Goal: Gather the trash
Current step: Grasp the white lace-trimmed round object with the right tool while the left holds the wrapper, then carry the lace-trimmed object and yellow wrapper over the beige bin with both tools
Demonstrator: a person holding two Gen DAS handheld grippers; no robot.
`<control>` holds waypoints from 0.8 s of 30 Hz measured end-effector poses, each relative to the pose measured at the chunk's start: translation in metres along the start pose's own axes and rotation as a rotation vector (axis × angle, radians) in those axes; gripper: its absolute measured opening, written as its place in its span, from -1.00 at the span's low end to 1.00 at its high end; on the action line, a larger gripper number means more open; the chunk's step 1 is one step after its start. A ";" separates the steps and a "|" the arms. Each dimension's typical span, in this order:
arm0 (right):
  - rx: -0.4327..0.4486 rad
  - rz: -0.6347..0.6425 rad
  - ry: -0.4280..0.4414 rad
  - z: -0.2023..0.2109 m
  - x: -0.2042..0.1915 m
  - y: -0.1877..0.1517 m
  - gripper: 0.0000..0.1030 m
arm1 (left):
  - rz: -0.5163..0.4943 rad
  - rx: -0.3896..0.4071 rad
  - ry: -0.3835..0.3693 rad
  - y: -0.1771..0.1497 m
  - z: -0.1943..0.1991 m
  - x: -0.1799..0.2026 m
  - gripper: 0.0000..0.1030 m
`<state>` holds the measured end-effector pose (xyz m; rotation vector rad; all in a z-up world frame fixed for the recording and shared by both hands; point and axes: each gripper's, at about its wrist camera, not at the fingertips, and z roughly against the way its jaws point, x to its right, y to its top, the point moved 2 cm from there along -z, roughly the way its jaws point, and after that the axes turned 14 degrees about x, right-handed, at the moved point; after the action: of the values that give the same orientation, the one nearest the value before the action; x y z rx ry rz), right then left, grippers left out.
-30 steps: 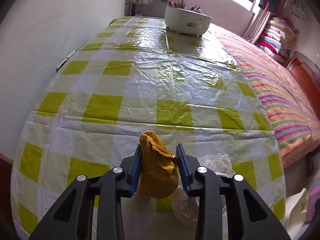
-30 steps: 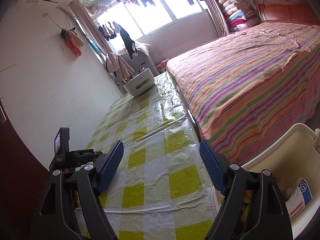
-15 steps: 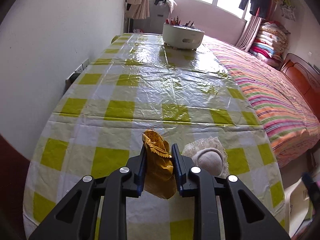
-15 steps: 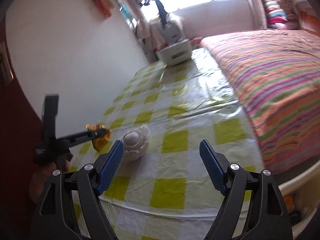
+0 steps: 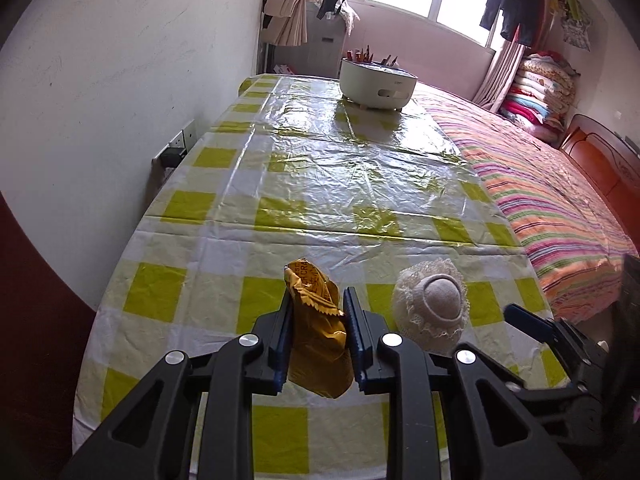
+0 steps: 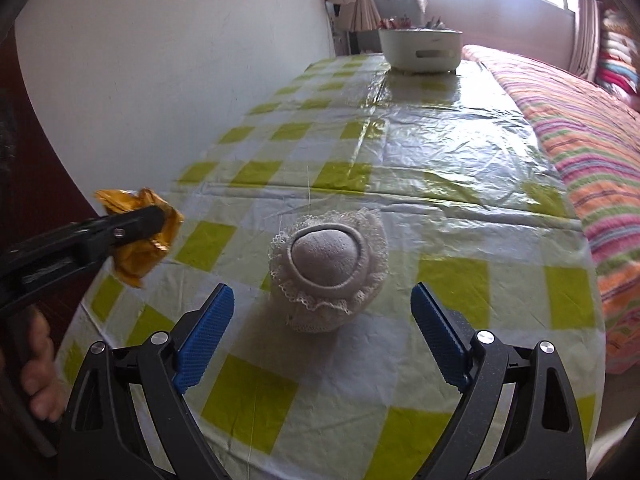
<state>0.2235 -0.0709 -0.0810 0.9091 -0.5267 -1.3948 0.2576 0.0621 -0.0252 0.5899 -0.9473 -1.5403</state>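
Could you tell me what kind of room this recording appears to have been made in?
Most likely a lived-in bedroom: a striped bed sits beside the checked table, folded quilts are stacked in the corner, and laundry hangs at the window.

Right gripper (image 6: 322,332) jaws wide, open tablecloth (image 6: 460,184) between them up to the lace-trimmed ball (image 6: 328,264). Left gripper (image 6: 132,228) with gold wrapper (image 6: 140,256) crowds its left flank. Bed (image 6: 592,140) borders table's right edge; white pot (image 6: 420,48) blocks far end.

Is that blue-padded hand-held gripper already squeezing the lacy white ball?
No, the right hand-held gripper is wide open, its blue pads standing apart on either side of the lacy white ball, which rests on the table untouched.
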 end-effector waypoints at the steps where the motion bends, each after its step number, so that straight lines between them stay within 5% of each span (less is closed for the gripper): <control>1: -0.009 0.011 -0.009 -0.005 -0.002 0.000 0.73 | 0.002 0.001 0.000 0.000 0.002 -0.002 -0.54; 12: -0.075 0.109 -0.061 -0.048 -0.003 0.009 0.66 | 0.013 0.003 -0.008 -0.002 0.010 -0.013 -0.54; 14: -0.085 0.121 -0.059 -0.047 -0.005 0.003 0.12 | 0.007 -0.005 -0.013 -0.004 0.008 -0.012 -0.54; 24: -0.043 0.027 -0.034 -0.011 0.014 0.003 0.11 | -0.032 -0.008 -0.035 -0.008 0.010 0.006 -0.53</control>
<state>0.2366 -0.0824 -0.0875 0.8421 -0.5310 -1.3939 0.2434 0.0589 -0.0255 0.5763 -0.9614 -1.5868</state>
